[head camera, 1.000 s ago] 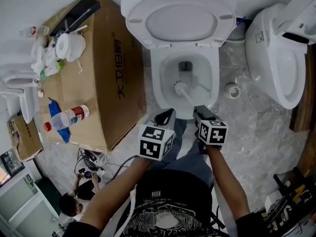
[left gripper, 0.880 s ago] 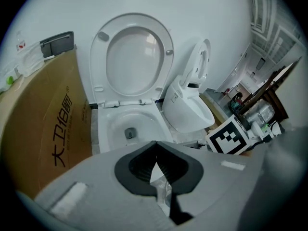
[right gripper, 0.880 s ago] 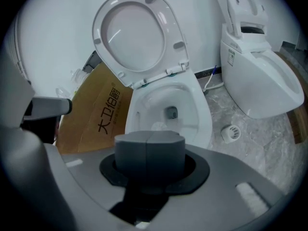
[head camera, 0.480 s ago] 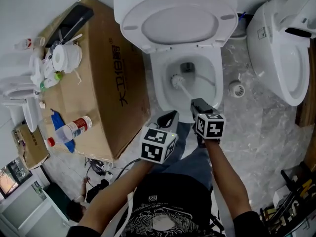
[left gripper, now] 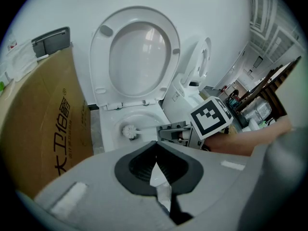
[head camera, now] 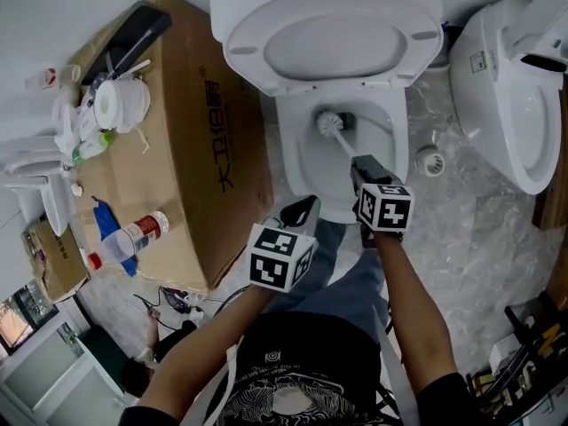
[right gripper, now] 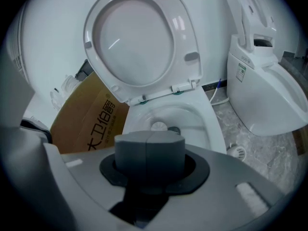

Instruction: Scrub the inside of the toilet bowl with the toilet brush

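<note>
The white toilet (head camera: 289, 149) stands with its seat and lid (head camera: 328, 38) raised. In the bowl, the white toilet brush head (head camera: 330, 122) lies at the back, beside the dark drain opening. Its thin handle runs back to my right gripper (head camera: 362, 169), which is shut on it above the bowl's front half. In the right gripper view the brush head (right gripper: 159, 126) peeks over the closed jaws. My left gripper (head camera: 298, 209) hovers at the bowl's front rim, shut and holding nothing. The left gripper view shows the brush head (left gripper: 129, 131) and the right gripper (left gripper: 173, 133).
A large cardboard box (head camera: 191, 158) stands close on the toilet's left, carrying a bottle (head camera: 124, 226) and white containers (head camera: 120, 82). A second white toilet (head camera: 506, 96) is at the right, with a floor drain (head camera: 430, 160) between them. Cables (head camera: 169, 302) lie on the marble floor.
The brush head has travelled from the bowl's front to its back, near the drain opening. My right gripper moved forward over the bowl with it. The left gripper stayed about where it was.
</note>
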`<action>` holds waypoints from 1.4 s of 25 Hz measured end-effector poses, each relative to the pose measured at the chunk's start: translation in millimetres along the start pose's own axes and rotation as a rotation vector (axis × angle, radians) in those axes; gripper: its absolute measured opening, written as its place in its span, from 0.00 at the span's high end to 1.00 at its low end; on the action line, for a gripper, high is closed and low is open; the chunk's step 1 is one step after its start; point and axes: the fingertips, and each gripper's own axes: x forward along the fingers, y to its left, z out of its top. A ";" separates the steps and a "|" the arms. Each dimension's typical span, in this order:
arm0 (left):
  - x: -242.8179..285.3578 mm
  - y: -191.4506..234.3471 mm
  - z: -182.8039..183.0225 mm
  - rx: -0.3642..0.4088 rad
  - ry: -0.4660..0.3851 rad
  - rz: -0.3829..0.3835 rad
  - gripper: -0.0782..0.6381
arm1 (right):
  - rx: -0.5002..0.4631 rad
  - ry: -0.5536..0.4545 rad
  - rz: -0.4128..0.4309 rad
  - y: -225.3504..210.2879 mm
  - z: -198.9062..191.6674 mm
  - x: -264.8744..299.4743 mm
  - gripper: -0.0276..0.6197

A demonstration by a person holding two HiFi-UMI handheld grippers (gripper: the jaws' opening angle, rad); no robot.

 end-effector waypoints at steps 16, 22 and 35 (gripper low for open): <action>9.9 -30.7 -2.6 -0.003 -0.007 -0.023 0.90 | 0.048 -0.008 -0.102 -68.8 -8.4 -40.2 0.72; 12.1 -44.9 -7.4 -0.017 -0.015 -0.024 0.90 | 0.049 0.026 -0.096 -74.2 -34.7 -54.2 0.72; 8.9 -44.5 -17.1 -0.025 -0.004 -0.016 0.90 | 0.048 0.112 -0.038 -45.7 -86.4 -51.6 0.72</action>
